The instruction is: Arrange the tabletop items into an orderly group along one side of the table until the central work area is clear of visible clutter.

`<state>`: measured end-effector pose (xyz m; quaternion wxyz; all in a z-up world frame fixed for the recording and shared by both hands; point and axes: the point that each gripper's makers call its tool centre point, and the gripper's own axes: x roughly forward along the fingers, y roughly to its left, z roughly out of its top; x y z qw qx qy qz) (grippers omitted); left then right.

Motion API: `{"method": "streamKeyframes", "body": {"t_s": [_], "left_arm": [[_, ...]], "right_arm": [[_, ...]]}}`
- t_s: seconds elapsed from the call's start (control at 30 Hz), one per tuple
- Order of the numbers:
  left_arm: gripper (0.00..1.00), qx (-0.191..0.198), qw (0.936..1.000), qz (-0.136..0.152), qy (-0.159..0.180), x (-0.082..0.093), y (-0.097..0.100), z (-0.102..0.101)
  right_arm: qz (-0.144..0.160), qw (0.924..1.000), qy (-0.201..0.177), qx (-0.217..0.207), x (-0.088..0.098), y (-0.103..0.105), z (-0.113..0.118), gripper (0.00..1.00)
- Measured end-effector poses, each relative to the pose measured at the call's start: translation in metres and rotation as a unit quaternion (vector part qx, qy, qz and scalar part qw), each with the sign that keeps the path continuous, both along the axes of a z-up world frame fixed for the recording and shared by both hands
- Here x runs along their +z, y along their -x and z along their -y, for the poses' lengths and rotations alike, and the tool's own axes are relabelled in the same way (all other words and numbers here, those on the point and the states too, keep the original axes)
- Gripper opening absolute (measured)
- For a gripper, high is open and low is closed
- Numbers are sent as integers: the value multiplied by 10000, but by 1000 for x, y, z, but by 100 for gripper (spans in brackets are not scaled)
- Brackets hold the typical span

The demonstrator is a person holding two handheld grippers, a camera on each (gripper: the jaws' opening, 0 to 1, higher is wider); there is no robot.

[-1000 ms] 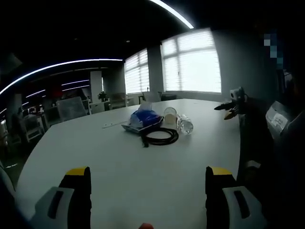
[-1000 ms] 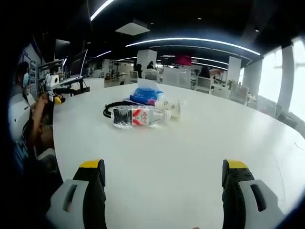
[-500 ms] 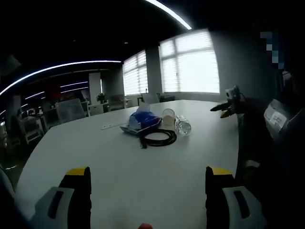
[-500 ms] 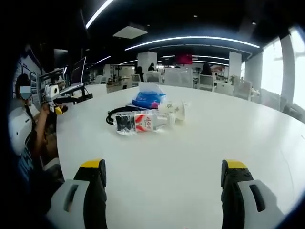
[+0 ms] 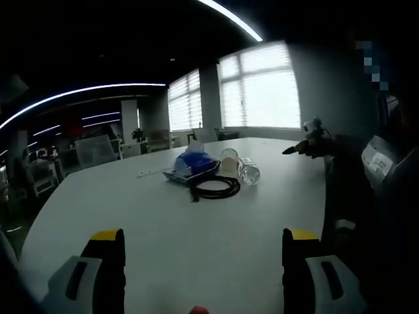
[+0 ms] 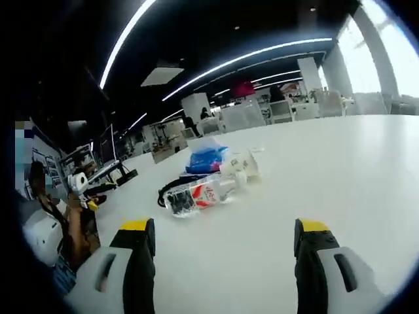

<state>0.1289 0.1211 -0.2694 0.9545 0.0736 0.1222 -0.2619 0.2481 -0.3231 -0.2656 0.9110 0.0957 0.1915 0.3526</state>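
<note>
On the white table (image 5: 170, 222) lies a small cluster: a blue tissue pack (image 5: 192, 164), a paper cup (image 5: 229, 159) on its side, a clear plastic bottle (image 5: 249, 171) lying down, and a coiled black cable (image 5: 213, 187). My left gripper (image 5: 201, 261) is open, well short of them. In the right gripper view the same cluster shows: bottle with red label (image 6: 200, 193), cup (image 6: 241, 163), tissue pack (image 6: 205, 157), cable (image 6: 171, 188). My right gripper (image 6: 222, 252) is open, with nothing between its jaws. The right gripper (image 5: 308, 142) also appears far right in the left gripper view.
The table (image 6: 314, 170) is large and oval, with wide bare surface around the cluster. A person (image 6: 49, 242) holding the left gripper (image 6: 82, 186) stands at the table's edge. Office chairs (image 5: 95, 149) and bright windows (image 5: 262, 88) lie beyond.
The right gripper view has rolled and tilted, so the table now slopes. The left gripper view has barely shifted. The items have not moved.
</note>
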Motion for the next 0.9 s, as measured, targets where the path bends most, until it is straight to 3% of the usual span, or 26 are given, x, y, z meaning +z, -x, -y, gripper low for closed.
{"method": "streamKeyframes", "body": {"t_s": [0.3,0.47,0.6,0.73,0.9], "left_arm": [[100,-63,10000,26,4,1,1,4],[100,-89,9999,69,86,2,1,5],[100,-110,9999,63,89,1,3,7],[100,-50,9999,69,96,3,5,4],[100,-33,9999,56,93,1,5,2]], "right_arm": [[-111,9998,-144,-96,-3,-10,-6,81],[-326,9939,-1049,-59,10,-15,-16,79],[-356,9936,-1069,-53,7,-18,-16,79],[-592,9876,-1446,-145,7,-21,-20,82],[-654,9865,-1486,-192,5,-24,-22,82]]}}
